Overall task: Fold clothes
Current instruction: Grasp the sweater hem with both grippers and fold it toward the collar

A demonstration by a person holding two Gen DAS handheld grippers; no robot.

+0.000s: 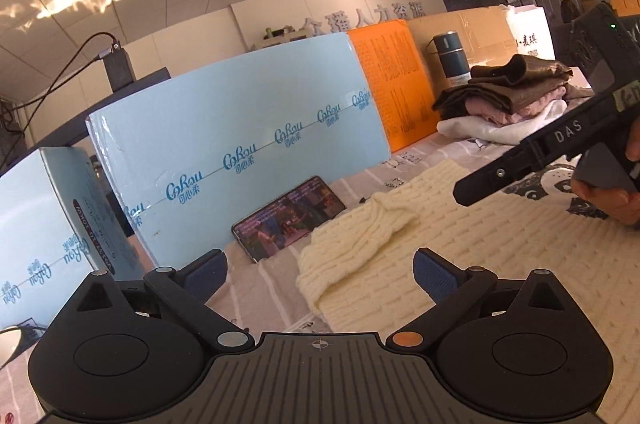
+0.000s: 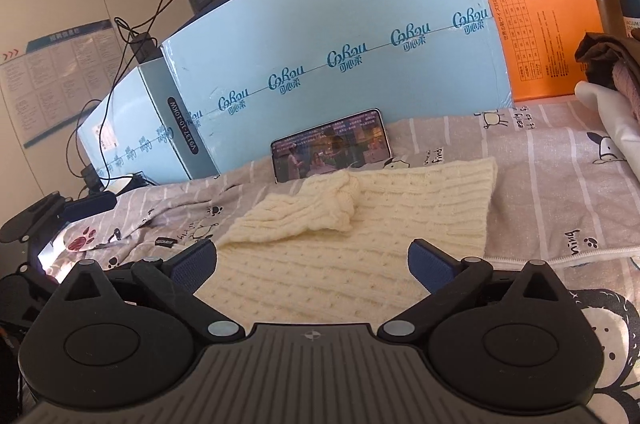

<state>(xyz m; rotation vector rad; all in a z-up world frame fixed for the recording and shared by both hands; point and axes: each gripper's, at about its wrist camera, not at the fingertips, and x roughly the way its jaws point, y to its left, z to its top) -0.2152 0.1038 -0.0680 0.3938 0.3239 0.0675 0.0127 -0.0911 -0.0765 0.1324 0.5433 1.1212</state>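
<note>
A cream knitted sweater (image 1: 460, 248) lies flat on the patterned bedsheet (image 1: 264, 288), one sleeve (image 1: 360, 228) folded across its body. It also shows in the right wrist view (image 2: 320, 256), its folded sleeve (image 2: 316, 208) pointing toward the phone. My left gripper (image 1: 320, 274) is open and empty, hovering just above the sweater's left edge. My right gripper (image 2: 312, 262) is open and empty, over the sweater's near part. The right gripper also appears in the left wrist view (image 1: 532, 160), held in a hand above the sweater.
A phone (image 1: 288, 218) with a lit screen leans on a long blue box (image 1: 240, 144) behind the sweater. An orange box (image 1: 392, 84) and a blue flask (image 1: 452, 54) stand at the back. A stack of folded clothes (image 1: 508, 96) sits back right.
</note>
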